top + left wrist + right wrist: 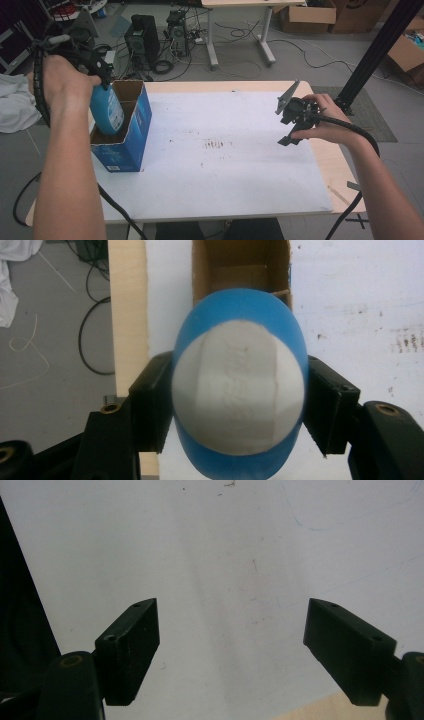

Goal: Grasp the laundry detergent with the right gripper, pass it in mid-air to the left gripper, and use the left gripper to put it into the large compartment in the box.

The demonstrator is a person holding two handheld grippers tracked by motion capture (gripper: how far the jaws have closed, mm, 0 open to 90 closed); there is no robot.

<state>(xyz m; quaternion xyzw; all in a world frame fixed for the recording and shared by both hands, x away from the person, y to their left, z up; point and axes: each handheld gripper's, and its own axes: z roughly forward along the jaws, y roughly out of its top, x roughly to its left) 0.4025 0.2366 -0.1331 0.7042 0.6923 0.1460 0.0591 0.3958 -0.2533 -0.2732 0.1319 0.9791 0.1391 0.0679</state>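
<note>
My left gripper [99,80] is shut on a blue bottle [107,111] and holds it by its upper end. The bottle hangs tilted, with its lower end inside the open top of a blue cardboard box [131,136] at the table's left edge. In the left gripper view both black jaws press the sides of the bottle [240,315], whose white oval end faces the camera, with the brown inside of the box [240,267] beyond it. My right gripper [290,136] hovers over the white mat's right side, open, with nothing between its fingers [131,645].
A white mat [225,175] with dark stains at its middle covers the wooden table [340,175]. A black frame post [375,55] rises at the right. Computer towers [142,37], cables and cardboard boxes stand on the floor behind.
</note>
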